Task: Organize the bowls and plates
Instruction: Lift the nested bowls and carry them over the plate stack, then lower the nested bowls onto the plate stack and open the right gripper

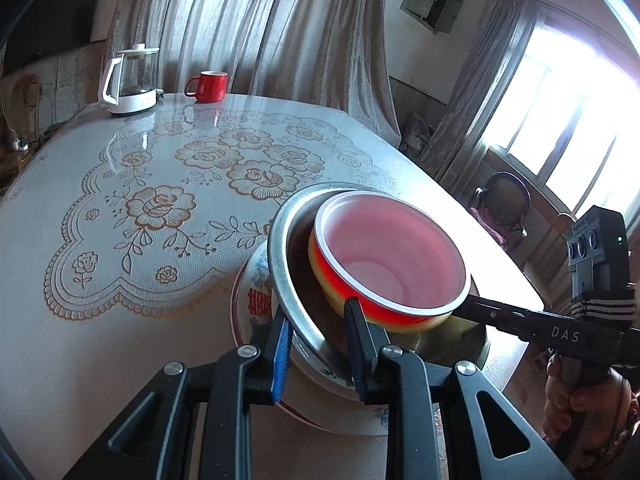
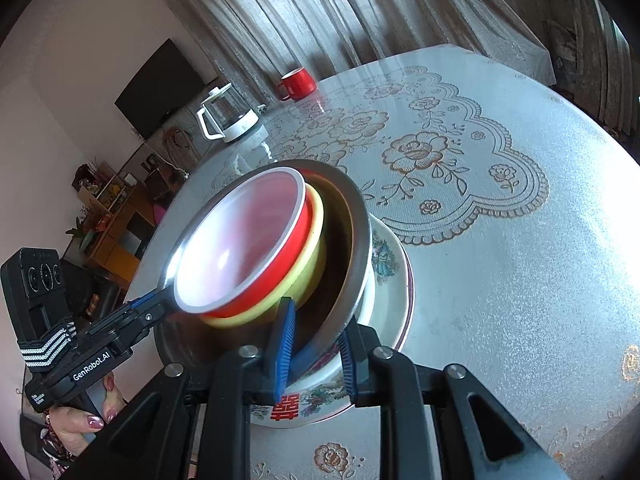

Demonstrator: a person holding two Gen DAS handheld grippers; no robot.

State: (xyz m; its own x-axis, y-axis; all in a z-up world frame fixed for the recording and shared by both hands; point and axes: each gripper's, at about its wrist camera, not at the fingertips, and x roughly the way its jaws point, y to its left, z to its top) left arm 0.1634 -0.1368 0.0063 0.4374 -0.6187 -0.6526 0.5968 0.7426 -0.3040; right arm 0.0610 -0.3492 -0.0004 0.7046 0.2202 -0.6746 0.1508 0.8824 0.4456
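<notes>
A red bowl with a white inside [image 1: 392, 260] [image 2: 244, 248] sits nested in a yellow bowl [image 1: 404, 326] [image 2: 308, 276], both inside a steel bowl [image 1: 280, 248] [image 2: 356, 248]. The steel bowl rests above a white floral plate [image 1: 256, 300] [image 2: 392, 300] with a red mark. My left gripper [image 1: 320, 320] [image 2: 160, 304] straddles the steel bowl's near rim, one finger outside, one inside. My right gripper [image 2: 316, 328] [image 1: 468, 304] grips the rim from the opposite side. Both look closed on the rim.
A round table with a lace floral cloth [image 1: 160, 200] [image 2: 480, 200] holds the stack near its edge. A white glass kettle [image 1: 132, 80] [image 2: 230, 114] and a red mug [image 1: 210, 86] [image 2: 298, 84] stand at the far side.
</notes>
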